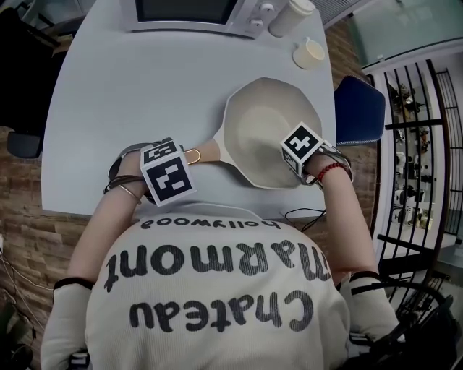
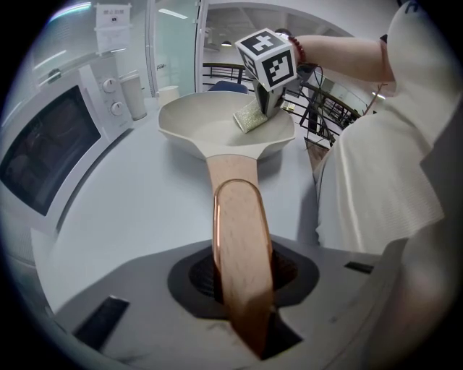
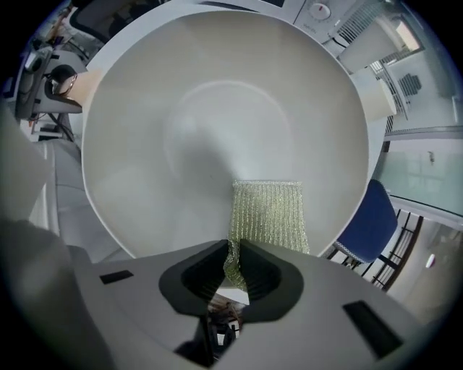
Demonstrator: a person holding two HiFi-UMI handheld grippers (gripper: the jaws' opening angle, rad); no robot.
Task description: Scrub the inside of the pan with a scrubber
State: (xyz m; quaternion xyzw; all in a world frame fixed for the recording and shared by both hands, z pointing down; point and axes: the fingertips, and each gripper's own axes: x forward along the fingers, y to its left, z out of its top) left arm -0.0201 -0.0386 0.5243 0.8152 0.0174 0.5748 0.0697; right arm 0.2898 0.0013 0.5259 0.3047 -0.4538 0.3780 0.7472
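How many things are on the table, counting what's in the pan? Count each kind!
Cream pan with wooden handle: 1
Green mesh scrubber: 1
White microwave: 1
White cups: 2
Total: 5

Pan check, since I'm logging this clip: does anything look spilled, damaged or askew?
Nothing stands out. The pan rests on the table, unmarked inside; left tongs clamp its handle, right tongs pinch the scrubber inside it.

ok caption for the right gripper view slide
Mesh scrubber, pinched by the right gripper, inside the cream pan

Overhead plus two close views; common pan [image 1: 255, 119]
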